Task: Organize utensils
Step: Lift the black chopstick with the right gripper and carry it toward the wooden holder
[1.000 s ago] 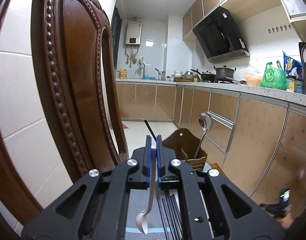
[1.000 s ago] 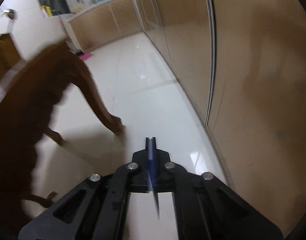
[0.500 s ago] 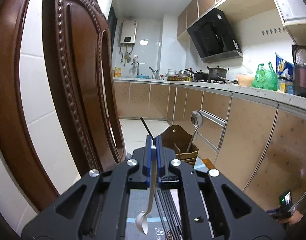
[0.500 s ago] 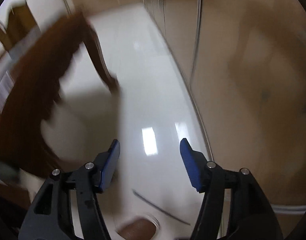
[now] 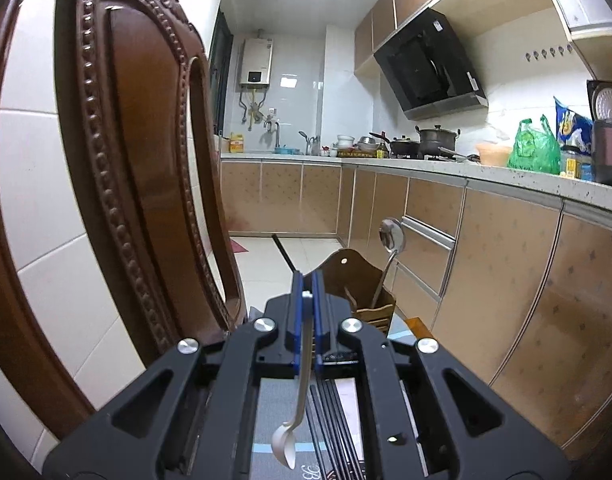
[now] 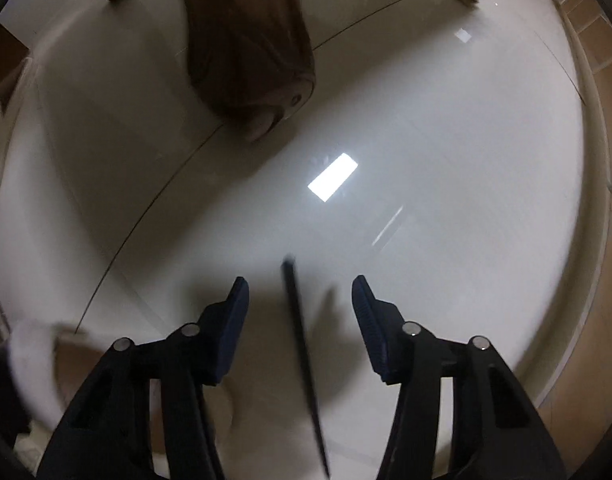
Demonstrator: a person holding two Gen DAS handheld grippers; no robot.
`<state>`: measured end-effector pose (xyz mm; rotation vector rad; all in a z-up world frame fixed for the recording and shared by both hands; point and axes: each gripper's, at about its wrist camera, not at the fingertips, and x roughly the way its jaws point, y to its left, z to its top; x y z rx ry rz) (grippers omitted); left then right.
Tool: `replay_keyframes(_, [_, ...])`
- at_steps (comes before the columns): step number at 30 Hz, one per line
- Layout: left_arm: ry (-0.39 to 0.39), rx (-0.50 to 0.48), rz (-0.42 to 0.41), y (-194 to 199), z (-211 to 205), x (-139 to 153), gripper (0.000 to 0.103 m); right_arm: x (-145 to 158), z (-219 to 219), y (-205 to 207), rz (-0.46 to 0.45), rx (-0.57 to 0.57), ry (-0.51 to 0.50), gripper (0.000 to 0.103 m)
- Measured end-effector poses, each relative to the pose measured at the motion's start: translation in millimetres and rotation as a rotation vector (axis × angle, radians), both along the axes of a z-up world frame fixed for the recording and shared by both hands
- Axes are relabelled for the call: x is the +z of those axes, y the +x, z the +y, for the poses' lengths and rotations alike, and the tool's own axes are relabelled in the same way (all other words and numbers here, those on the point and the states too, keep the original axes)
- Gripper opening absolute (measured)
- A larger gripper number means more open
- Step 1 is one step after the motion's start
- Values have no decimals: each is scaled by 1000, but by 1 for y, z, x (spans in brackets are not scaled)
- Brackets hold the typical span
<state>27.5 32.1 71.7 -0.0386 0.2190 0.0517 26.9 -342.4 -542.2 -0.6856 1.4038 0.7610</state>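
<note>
Gripping a silver spoon by its handle, left gripper jaws clamped tight on it, bowl hanging low and back toward the camera. Pointing a little below level across a kitchen, past a carved wooden chair back at left. Just beyond the blue fingertips, a wooden utensil holder standing upright with a second spoon propped in it, bowl up, and a dark stick, likely a chopstick, rising slantwise behind the fingers. Below the gripper, a bundle of black chopsticks lying side by side on a grey placemat. Along the right, tan cabinets under a speckled countertop loaded with pots and a green bag.

Aiming straight down at a glossy white tile floor, right gripper jaws apart and closing, pads touching nothing. Between them, a single black chopstick, blurred, apart from both pads; whether flat on the tile or not, impossible to say. Ahead on the floor, a brown chair leg.
</note>
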Motion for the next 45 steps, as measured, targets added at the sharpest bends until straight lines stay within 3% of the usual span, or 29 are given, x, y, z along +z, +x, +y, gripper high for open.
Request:
replay_keyframes(2, [11, -3, 11, 4, -4, -3, 4, -14, 4, 9, 24, -3, -21, 41])
replay_keyframes(7, [16, 2, 38, 12, -3, -9, 4, -21, 14, 23, 72, 10, -29, 35])
replay_keyframes(9, [7, 9, 39, 12, 0, -9, 4, -19, 17, 23, 87, 27, -52, 19])
replay_keyframes(10, [2, 11, 39, 11, 2, -8, 4, -19, 17, 23, 94, 32, -68, 16])
replay_keyframes(18, [-3, 14, 48, 8, 6, -9, 4, -22, 20, 18, 124, 21, -87, 19])
replay_keyframes(20, [-5, 13, 45, 7, 7, -8, 4, -20, 19, 15, 112, 20, -86, 7])
replay_keyframes(25, [-1, 18, 45, 8, 9, -9, 4, -10, 9, 16, 108, -76, -56, 7])
replay_keyframes(29, [-9, 11, 45, 6, 10, -9, 4, 43, -17, 30, 32, -189, 25, 7])
replay_keyframes(36, [-21, -13, 45, 4, 9, -10, 4, 171, -60, 36, -160, -382, 167, 7])
replay_keyframes(41, [-40, -20, 48, 2, 13, -10, 4, 296, -94, 41, -372, -522, 297, 7])
replay_keyframes(45, [-67, -13, 37, -2, 21, -5, 4, 394, -94, 42, -500, -543, 375, 7])
